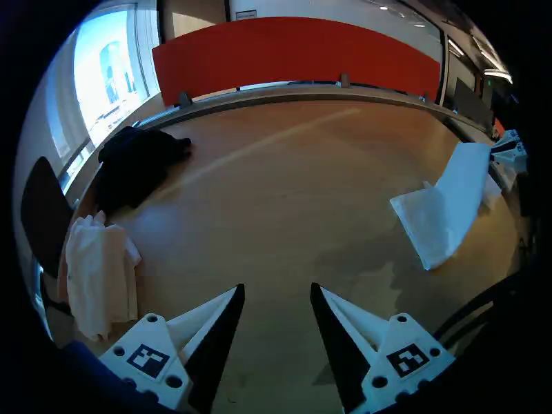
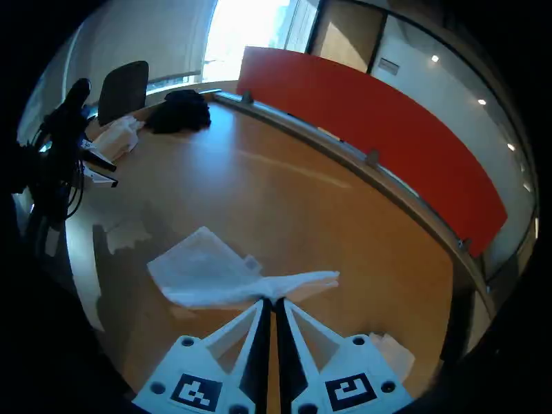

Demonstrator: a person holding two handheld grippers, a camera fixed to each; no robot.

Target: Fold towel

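White and partly doubled over, the towel (image 2: pixel 207 272) lies on the right-hand part of the wooden bench (image 1: pixel 276 179). One end is drawn up into the right tongs (image 2: pixel 272 301), whose two fingers are clenched on its edge. In the left gripper view that end rises off the wood towards those tongs, while the rest trails down flat. The left tongs (image 1: pixel 277 286) are released, fingers spread wide with nothing between them, hovering over bare wood well apart from the towel. The step in hand looks like an early one, lifting an edge or corner to set up a fold, and the cloth is rumpled rather than squared. Next, I judge, the free tongs need to come across and take a second corner, so the edge can be pulled taut and laid over evenly. By count there is one towel being worked and two tongs. At the far end are one heap of white cloth (image 1: pixel 100 276) and one black garment (image 1: pixel 134 165), with one chair (image 2: pixel 124 86) beyond them. One red screen (image 1: pixel 297 55) runs along the back edge. One small white scrap (image 2: pixel 390 352) lies near the right tongs; what it is I cannot tell.
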